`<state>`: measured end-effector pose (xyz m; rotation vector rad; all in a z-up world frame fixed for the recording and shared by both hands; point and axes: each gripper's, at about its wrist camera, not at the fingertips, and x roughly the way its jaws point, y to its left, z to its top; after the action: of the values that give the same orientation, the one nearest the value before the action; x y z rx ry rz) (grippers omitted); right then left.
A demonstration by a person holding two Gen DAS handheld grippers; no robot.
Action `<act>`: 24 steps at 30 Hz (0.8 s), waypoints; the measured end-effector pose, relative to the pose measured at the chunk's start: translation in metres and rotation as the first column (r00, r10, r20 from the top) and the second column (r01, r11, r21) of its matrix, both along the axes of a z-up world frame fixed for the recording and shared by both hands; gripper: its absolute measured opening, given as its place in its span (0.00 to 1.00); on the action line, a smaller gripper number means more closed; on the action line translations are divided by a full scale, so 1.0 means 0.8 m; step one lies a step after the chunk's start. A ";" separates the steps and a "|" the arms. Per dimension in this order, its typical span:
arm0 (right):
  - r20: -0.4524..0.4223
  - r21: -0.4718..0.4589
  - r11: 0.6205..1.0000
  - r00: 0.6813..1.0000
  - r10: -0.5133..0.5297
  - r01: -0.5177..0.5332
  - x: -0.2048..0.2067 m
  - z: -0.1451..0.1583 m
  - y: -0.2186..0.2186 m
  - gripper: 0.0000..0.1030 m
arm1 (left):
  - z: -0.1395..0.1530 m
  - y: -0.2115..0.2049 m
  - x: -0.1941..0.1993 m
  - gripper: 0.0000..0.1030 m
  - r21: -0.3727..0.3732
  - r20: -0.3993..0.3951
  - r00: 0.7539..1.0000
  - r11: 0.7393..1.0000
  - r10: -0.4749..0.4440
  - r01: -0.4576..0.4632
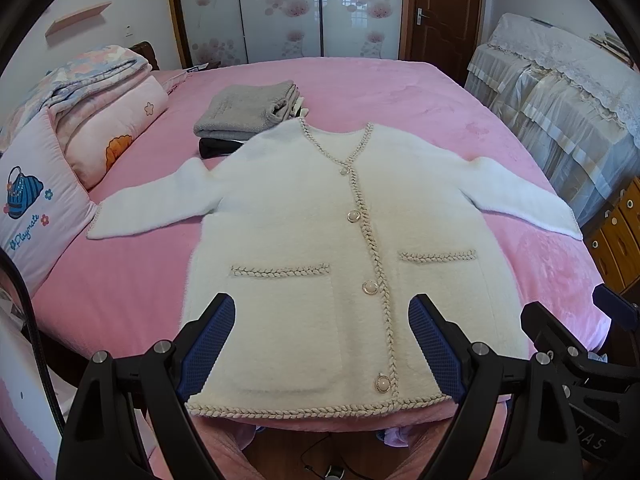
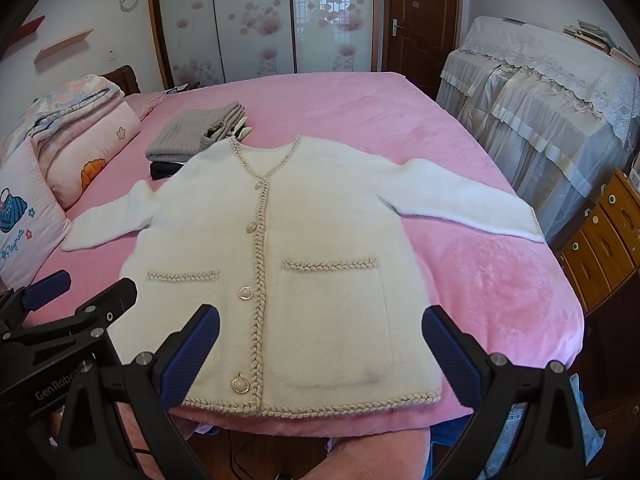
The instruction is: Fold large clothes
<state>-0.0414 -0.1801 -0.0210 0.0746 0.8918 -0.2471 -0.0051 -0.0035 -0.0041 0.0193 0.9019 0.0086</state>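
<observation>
On the pink bed [image 1: 400,92] my white cardigan [image 1: 320,220] lies flat, unfolded; a grey folded stack [image 1: 248,110] sits far left. Left gripper [image 1: 320,352] and right gripper [image 2: 320,356] hover released, empty.

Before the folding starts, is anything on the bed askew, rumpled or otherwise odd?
Nothing stands out. The white cardigan lies flat, buttoned, face up on the pink bed, sleeves spread; its collar overlaps the folded grey stack. Both grippers are open and empty.
</observation>
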 end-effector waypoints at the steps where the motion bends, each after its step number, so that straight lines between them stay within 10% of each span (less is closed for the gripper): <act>1: 0.001 -0.001 1.000 1.000 0.001 -0.001 0.000 0.000 0.000 0.99 | 0.000 -0.001 0.000 0.85 0.001 0.001 1.000 1.000 0.000 0.000; 24: -0.002 -0.001 1.000 1.000 0.000 0.000 0.000 -0.001 0.000 0.99 | -0.001 0.004 0.001 0.85 0.003 -0.005 1.000 1.000 0.008 -0.008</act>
<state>-0.0414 -0.1797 -0.0216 0.0731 0.8941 -0.2482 -0.0044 -0.0002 -0.0053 0.0188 0.9070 0.0178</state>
